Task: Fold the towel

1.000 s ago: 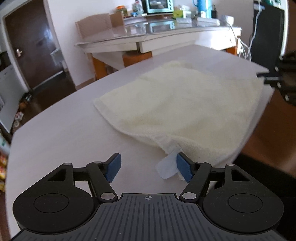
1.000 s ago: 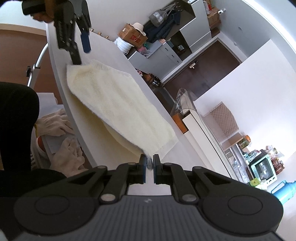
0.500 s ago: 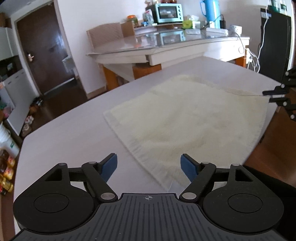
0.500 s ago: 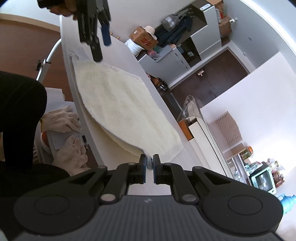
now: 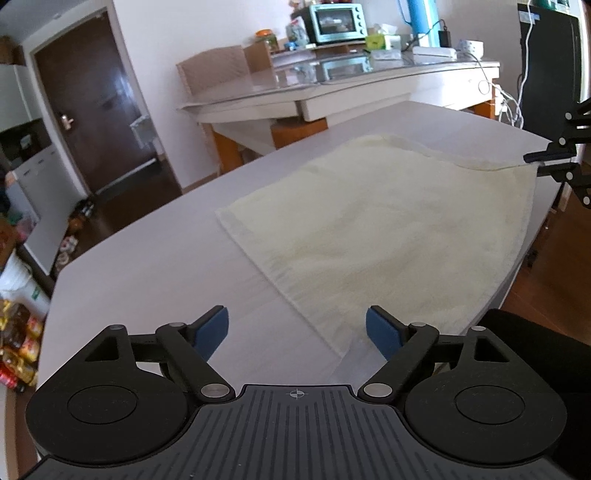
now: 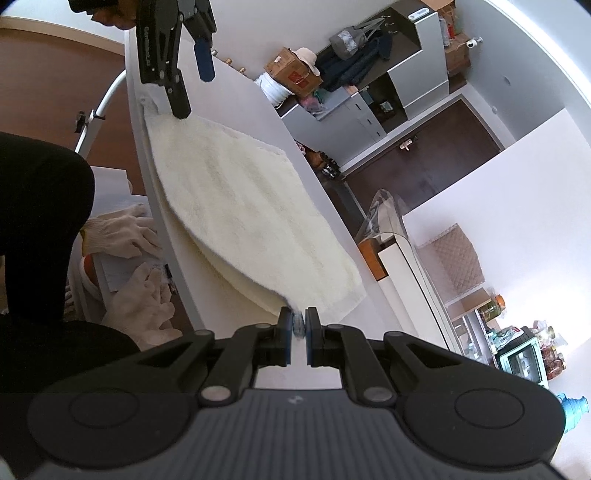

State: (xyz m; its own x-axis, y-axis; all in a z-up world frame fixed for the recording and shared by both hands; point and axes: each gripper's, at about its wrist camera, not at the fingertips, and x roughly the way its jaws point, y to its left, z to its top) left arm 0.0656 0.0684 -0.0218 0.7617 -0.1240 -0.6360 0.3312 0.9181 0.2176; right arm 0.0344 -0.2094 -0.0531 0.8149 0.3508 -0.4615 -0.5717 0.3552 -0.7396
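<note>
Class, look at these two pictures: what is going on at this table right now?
A person with a gripper in each hand is folding a cream towel on a white table. The right gripper is shut on one corner of the towel. The left gripper is opening above the near corner, with nothing pinched between its pads. The towel lies mostly flat, already doubled over.

A teal toaster oven (image 5: 337, 22) sits on a glass-topped side table (image 5: 332, 92) near a dark door (image 5: 92, 122).

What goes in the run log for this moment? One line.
left gripper: jaws opening, empty | right gripper: shut on towel corner | towel: folded on table
</note>
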